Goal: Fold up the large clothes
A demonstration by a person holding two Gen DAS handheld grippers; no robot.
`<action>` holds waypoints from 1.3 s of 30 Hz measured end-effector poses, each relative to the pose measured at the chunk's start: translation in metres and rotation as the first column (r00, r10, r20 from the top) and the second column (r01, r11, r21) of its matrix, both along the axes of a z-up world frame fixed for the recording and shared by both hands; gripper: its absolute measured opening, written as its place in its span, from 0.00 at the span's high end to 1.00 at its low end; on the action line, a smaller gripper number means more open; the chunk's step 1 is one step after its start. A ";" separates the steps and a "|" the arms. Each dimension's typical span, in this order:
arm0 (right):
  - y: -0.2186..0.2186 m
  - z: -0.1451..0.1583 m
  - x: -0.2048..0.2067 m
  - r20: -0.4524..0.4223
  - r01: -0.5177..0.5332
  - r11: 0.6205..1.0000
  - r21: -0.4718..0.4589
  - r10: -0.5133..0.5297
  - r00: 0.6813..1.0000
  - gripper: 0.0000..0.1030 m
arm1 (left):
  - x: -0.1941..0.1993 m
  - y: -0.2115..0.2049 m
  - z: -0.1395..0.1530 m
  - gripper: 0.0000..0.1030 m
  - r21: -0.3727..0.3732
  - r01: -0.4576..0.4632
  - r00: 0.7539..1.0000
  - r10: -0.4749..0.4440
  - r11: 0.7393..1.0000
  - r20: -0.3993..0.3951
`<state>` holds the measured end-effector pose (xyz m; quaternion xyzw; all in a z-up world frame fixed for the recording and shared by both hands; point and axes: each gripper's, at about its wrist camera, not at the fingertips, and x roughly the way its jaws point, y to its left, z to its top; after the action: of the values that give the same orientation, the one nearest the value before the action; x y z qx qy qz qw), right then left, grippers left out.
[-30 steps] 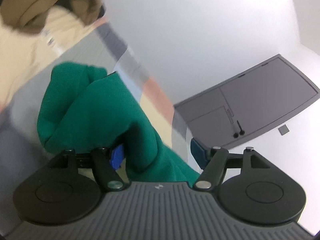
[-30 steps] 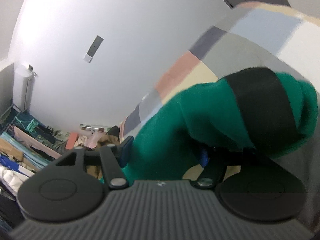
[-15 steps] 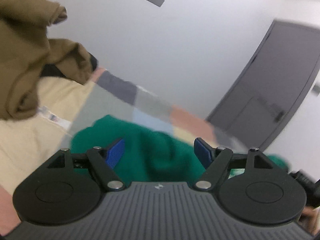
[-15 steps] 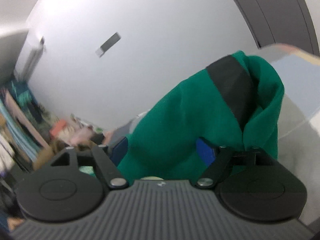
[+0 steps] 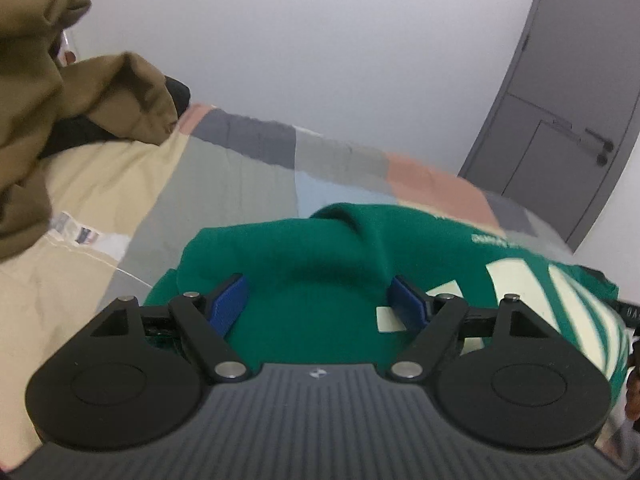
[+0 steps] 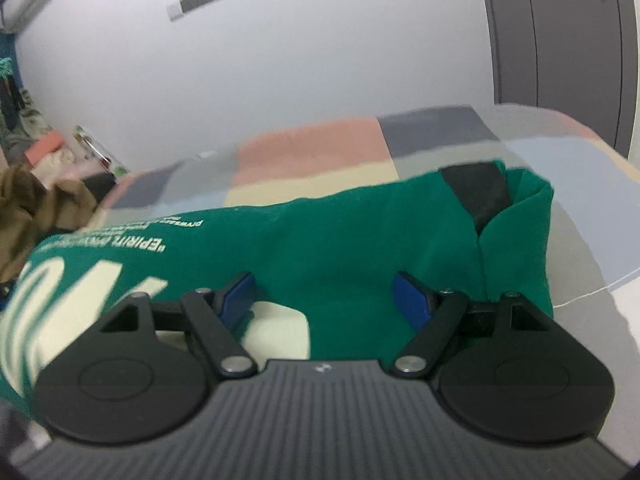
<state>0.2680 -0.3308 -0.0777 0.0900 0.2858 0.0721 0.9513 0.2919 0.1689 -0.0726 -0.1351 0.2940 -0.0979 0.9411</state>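
A green sweatshirt with cream stripes and white lettering lies on the patchwork bed cover. It also shows in the right wrist view, with a black band near its right end. My left gripper is open, its blue pads wide apart just above the left part of the sweatshirt, gripping nothing. My right gripper is open the same way over the right part of the sweatshirt.
A brown garment is heaped at the left on a cream one; the brown one also shows in the right wrist view. A grey door stands beyond the bed. Piled clothes lie at the far left.
Both grippers have tilted level and lowered toward the bed. The sweatshirt was bunched up around the fingers; it now lies spread out below both open grippers.
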 end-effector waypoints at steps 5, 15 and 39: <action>-0.004 -0.007 0.005 -0.006 0.012 1.000 0.009 -0.012 1.000 0.25 | -0.003 0.004 0.008 0.20 -0.028 -0.013 1.000 0.014 1.000 0.015; -0.011 0.036 -0.042 -0.010 0.041 0.986 0.160 -0.040 0.999 0.24 | -0.094 0.010 0.070 0.19 -0.239 -0.019 0.997 0.038 0.971 0.074; -0.049 -0.014 -0.051 -0.262 0.147 0.765 0.627 0.029 0.965 0.61 | -0.057 0.037 -0.009 0.76 -0.718 -0.147 0.984 0.026 0.680 -0.177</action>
<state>0.2170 -0.3800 -0.0922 0.4270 0.3613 0.1228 0.8198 0.2346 0.2054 -0.0820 -0.5186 0.2953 -0.1513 0.7880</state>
